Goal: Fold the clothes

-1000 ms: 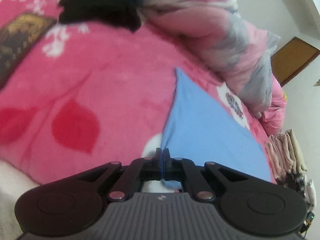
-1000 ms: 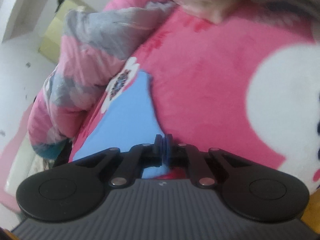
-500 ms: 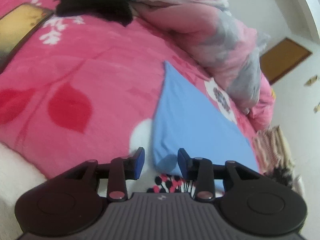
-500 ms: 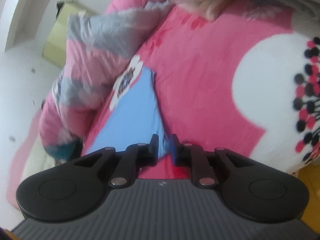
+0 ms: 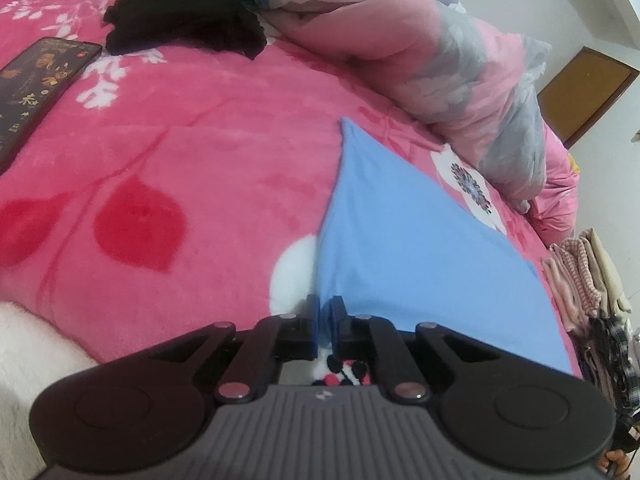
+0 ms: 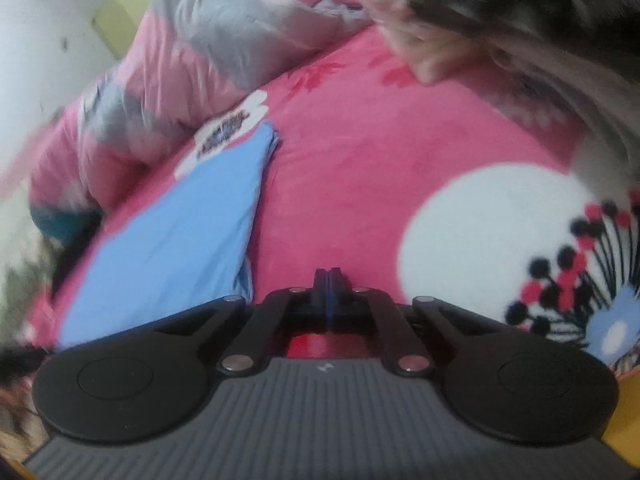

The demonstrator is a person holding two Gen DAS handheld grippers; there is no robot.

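Blue cloth (image 5: pixel 404 240) lay flat on the pink blanket (image 5: pixel 200 152), beside the puffy quilt (image 5: pixel 440 52). The left gripper (image 5: pixel 325 312) had just been closing, and its jaws pinched the near corner of the cloth. The right gripper (image 6: pixel 328 280) had just been closing too; its jaws met with nothing between them, just beside the cloth's edge.

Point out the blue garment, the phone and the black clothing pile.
blue garment (image 5: pixel 420 248), left wrist view, middle of its flat panel.
phone (image 5: pixel 36 84), left wrist view, screen.
black clothing pile (image 5: pixel 184 24), left wrist view, centre.
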